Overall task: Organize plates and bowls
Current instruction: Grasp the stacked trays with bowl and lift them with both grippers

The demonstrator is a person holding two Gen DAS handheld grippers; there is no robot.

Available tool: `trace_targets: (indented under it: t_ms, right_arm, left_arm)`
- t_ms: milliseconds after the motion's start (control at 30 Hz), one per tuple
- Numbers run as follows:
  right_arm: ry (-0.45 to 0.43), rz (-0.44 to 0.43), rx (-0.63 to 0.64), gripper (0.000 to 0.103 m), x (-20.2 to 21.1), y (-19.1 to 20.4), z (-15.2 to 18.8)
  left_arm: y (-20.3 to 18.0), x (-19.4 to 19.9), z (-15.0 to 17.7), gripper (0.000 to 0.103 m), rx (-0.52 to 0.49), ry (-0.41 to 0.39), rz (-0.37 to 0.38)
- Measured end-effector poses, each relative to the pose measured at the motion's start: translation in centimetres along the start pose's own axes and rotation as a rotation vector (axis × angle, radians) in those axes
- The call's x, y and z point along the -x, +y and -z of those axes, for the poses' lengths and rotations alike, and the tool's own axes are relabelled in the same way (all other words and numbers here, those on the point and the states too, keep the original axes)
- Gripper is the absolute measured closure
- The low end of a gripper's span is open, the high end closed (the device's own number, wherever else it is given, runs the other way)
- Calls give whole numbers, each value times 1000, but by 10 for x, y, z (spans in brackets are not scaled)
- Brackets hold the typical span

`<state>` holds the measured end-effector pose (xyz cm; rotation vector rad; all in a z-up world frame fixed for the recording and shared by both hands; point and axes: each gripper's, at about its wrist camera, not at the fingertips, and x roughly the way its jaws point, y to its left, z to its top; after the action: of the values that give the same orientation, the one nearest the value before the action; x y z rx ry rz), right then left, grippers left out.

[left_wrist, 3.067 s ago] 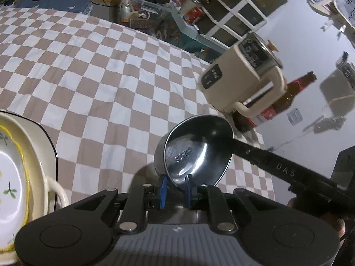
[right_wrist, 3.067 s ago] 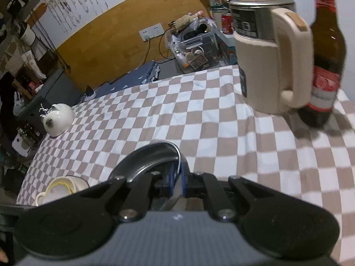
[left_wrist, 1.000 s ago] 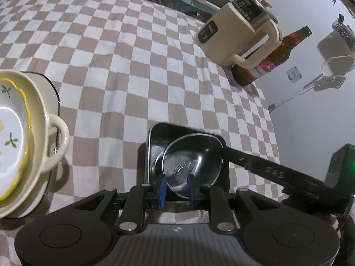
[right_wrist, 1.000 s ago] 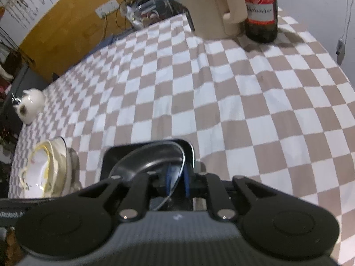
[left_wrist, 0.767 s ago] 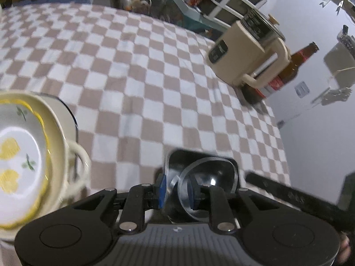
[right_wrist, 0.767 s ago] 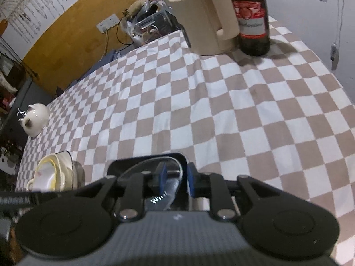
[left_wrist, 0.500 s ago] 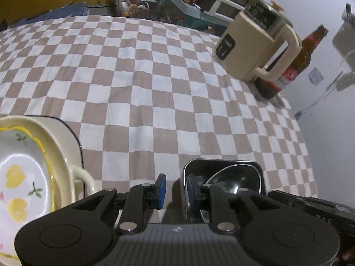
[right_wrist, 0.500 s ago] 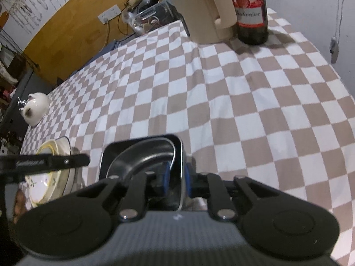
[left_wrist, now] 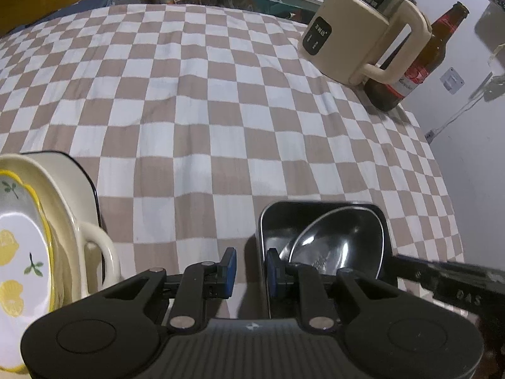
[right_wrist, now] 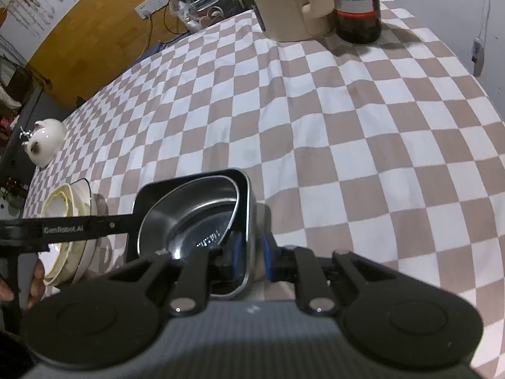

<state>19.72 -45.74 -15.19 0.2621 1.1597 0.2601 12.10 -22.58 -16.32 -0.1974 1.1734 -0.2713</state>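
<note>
Now the right claw (right_wrist: 249,248) straddles the tray (right_wrist: 246,195) wall, not visibly pinching; bowl (right_wrist: 189,218) inside. Left claw (left_wrist: 251,268) apart, empty, beside the tray.

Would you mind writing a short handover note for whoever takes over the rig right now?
Left gripper: jaws open, straddling one side wall of the black tray, with a gap showing.
Right gripper: jaws astride the tray's opposite wall; whether they pinch it is unclear.
Things: the steel bowl lies inside the tray. The lemon plate sits in the cream handled dish beside it.
Done: both pairs nested.
Left: probably withdraw both grippers and tidy the two stacks.
</note>
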Motion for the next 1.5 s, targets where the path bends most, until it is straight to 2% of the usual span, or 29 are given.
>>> trace_targets:
  t_ms: [300, 500, 667, 1000, 1500]
  right_arm:
    - [6, -10, 42, 96, -16, 3, -11]
    - [9, -41, 20, 96, -21, -3, -11]
    - [8, -44, 23, 96, -21, -1, -11]
    - [-6, -41, 30, 96, -11, -2, -8]
    - [-110, -56, 45, 96, 28, 27, -9]
  left_arm:
    - [7, -2, 10, 84, 49, 37, 44]
    - [9, -3, 11, 97, 83, 43, 92]
    - [6, -3, 10, 97, 80, 41, 89]
    - [0, 13, 6, 97, 49, -21, 89]
    - [14, 71, 6, 97, 30, -152, 112]
